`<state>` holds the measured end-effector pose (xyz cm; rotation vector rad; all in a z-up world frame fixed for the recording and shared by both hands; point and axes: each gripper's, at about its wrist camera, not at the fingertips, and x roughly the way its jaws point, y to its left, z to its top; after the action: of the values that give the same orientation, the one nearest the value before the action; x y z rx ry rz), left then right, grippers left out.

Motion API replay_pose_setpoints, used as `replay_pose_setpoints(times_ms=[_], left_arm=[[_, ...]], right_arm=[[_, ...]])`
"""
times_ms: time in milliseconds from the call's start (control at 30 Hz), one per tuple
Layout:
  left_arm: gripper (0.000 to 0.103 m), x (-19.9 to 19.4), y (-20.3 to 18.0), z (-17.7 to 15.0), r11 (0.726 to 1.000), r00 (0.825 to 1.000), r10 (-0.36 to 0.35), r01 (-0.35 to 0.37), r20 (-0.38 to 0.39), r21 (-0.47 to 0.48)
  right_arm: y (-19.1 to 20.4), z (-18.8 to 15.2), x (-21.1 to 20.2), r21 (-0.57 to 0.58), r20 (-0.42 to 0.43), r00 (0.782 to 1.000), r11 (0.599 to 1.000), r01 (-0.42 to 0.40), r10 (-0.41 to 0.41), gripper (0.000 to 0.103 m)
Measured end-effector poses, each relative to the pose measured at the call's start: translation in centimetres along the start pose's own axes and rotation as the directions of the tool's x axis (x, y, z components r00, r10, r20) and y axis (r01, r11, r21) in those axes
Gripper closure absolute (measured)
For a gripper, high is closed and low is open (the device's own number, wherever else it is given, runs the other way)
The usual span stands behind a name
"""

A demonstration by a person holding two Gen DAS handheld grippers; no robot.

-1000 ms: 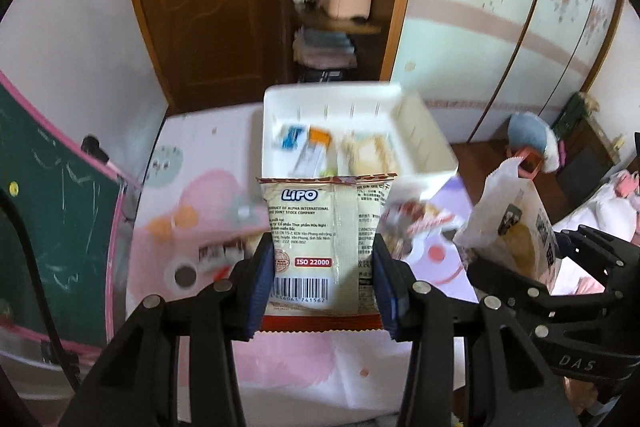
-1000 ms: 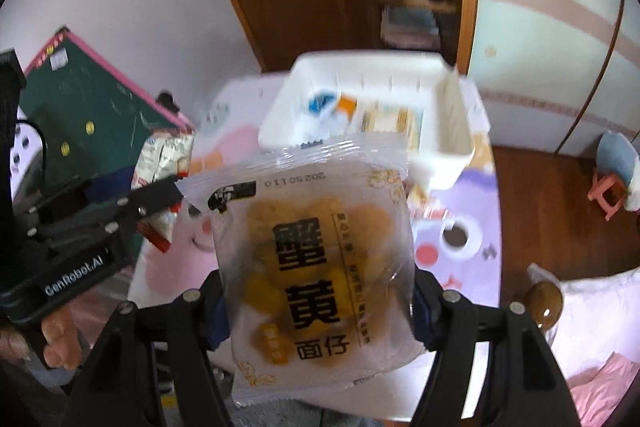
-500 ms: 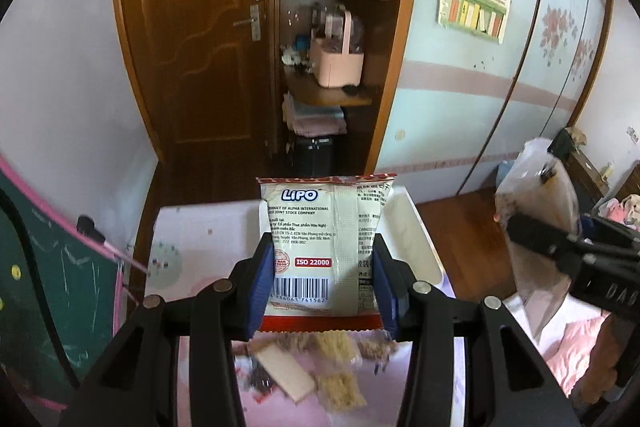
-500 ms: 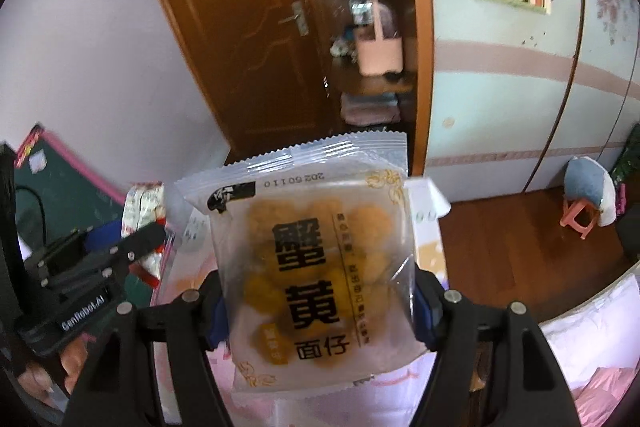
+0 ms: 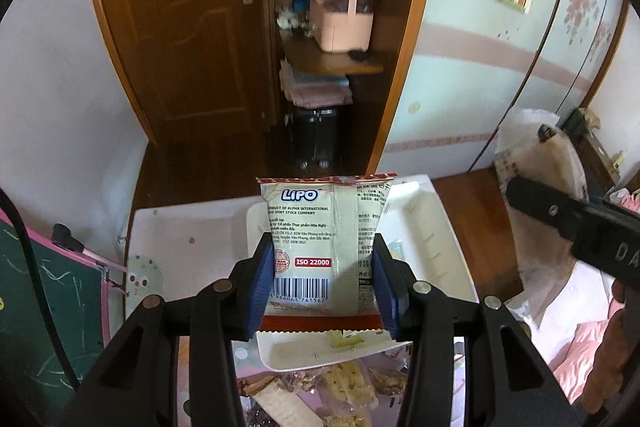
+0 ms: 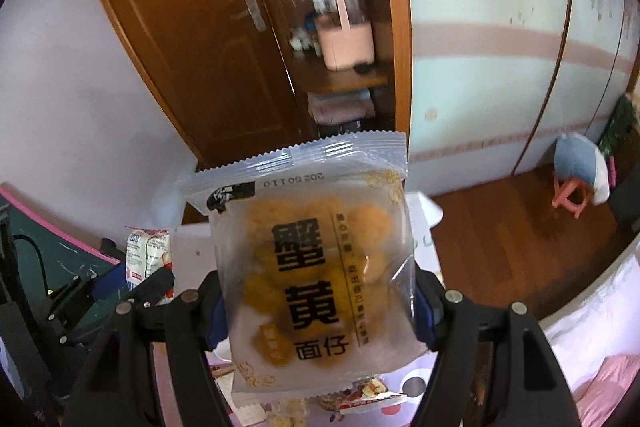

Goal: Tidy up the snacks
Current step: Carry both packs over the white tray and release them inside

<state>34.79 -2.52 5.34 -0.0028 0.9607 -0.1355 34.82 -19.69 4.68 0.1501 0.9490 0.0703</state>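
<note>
My left gripper (image 5: 323, 281) is shut on a cream LiPO snack packet (image 5: 324, 239) and holds it upright over the white bin (image 5: 432, 239). My right gripper (image 6: 320, 311) is shut on a clear packet of yellow puffs with black Chinese print (image 6: 312, 259), held up in the air. In the left wrist view the right gripper and its packet (image 5: 540, 167) show at the right edge. In the right wrist view the left gripper's LiPO packet (image 6: 146, 253) shows at the left. Several loose snack packets (image 5: 344, 383) lie on the pink table in front of the bin.
A green chalkboard with a pink frame (image 5: 44, 299) stands at the left. A brown door (image 5: 180, 27) and an open wooden shelf unit with a pink basket (image 5: 340, 23) are behind the table. A small pink stool (image 6: 572, 195) stands on the wooden floor at right.
Both grippers have risen and tilted up with their packets. The view went from looking down into the bin to facing the door and shelves; the bin now sits low in view.
</note>
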Motion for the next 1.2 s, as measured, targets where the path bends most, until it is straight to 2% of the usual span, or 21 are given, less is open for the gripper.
replay_pose_setpoints(times_ms=[400,700,733,767,800,833,900,1033,1200], left_arm=[[0.059,8.5,0.1,-0.3,1.0,0.995,-0.005,0.006,-0.104,0.006],[0.057,14.3,0.1,-1.5,1.0,0.98,0.01,-0.007,-0.199,0.018],[0.054,15.0,0.2,-1.7,1.0,0.977,0.017,-0.013,-0.21,0.018],[0.037,15.5,0.1,-1.8,1.0,0.975,0.022,-0.018,-0.219,0.02],[0.015,16.2,0.2,-1.9,1.0,0.972,0.025,-0.02,-0.232,0.022],[0.009,16.6,0.2,-2.1,1.0,0.971,0.027,-0.022,-0.239,0.021],[0.006,16.9,0.6,-2.3,1.0,0.97,0.025,-0.021,-0.24,0.017],[0.006,17.8,1.4,-2.7,0.999,0.965,0.022,-0.027,-0.261,-0.017],[0.006,17.0,2.0,-3.0,0.998,0.971,0.025,-0.036,-0.238,-0.041]], right_arm=[[-0.5,-1.0,8.7,0.009,-0.151,0.987,0.999,0.054,-0.052,0.032],[-0.5,-1.4,13.5,0.007,-0.233,0.97,0.997,0.076,-0.072,0.03],[-0.6,-1.5,14.2,0.016,-0.248,0.967,0.998,0.068,-0.062,0.027],[-0.8,-1.5,14.6,0.022,-0.254,0.965,0.998,0.065,-0.057,0.025],[-1.0,-1.6,15.1,0.028,-0.261,0.964,0.998,0.061,-0.051,0.024],[-1.2,-1.7,15.6,0.036,-0.272,0.961,0.998,0.061,-0.049,0.022],[-1.3,-1.9,16.2,0.042,-0.278,0.959,0.997,0.066,-0.052,0.02],[-1.3,-2.3,16.1,0.044,-0.234,0.972,0.998,0.047,-0.035,0.016],[-0.7,-2.3,15.5,0.019,-0.204,0.978,0.999,0.044,-0.039,0.012]])
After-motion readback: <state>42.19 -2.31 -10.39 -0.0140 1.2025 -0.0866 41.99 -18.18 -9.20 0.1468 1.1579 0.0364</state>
